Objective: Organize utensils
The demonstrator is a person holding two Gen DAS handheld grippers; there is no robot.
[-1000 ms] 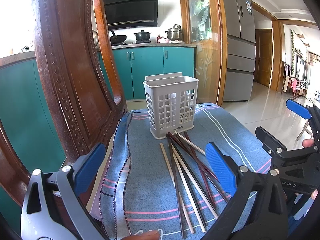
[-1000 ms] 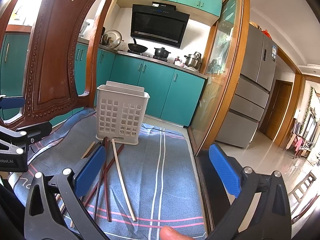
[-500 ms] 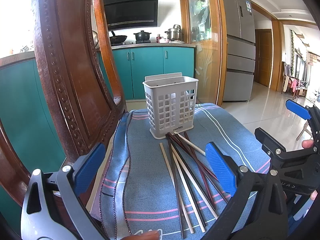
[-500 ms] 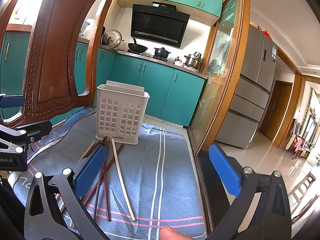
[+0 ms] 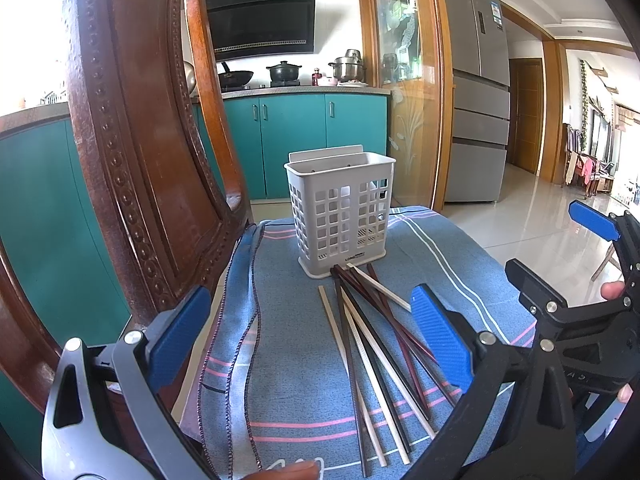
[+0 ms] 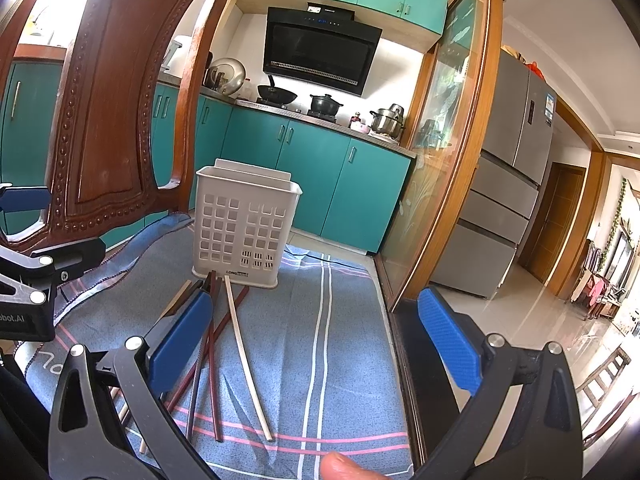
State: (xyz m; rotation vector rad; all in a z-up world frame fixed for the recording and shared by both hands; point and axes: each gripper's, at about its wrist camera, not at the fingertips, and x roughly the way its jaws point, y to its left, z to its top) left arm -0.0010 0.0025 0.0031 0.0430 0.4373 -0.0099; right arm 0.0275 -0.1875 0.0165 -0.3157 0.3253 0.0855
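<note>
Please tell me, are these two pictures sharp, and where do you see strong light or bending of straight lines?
Left wrist view: sharp on the chopsticks and the utensil basket; the window area at upper left is overexposed, and the chair back curves from fisheye distortion. Right wrist view: also sharp; the wooden door frame bows, and the floor at right shows glare.

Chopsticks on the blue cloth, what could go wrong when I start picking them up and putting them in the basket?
1. The chopsticks lie crossed and overlapping, so a pinch may catch two or flick a neighbour.
2. The white basket looks light and stands free on the cloth; a chopstick pushed against its rim might tip it.
3. The cloth is wrinkled and may drag.
</note>
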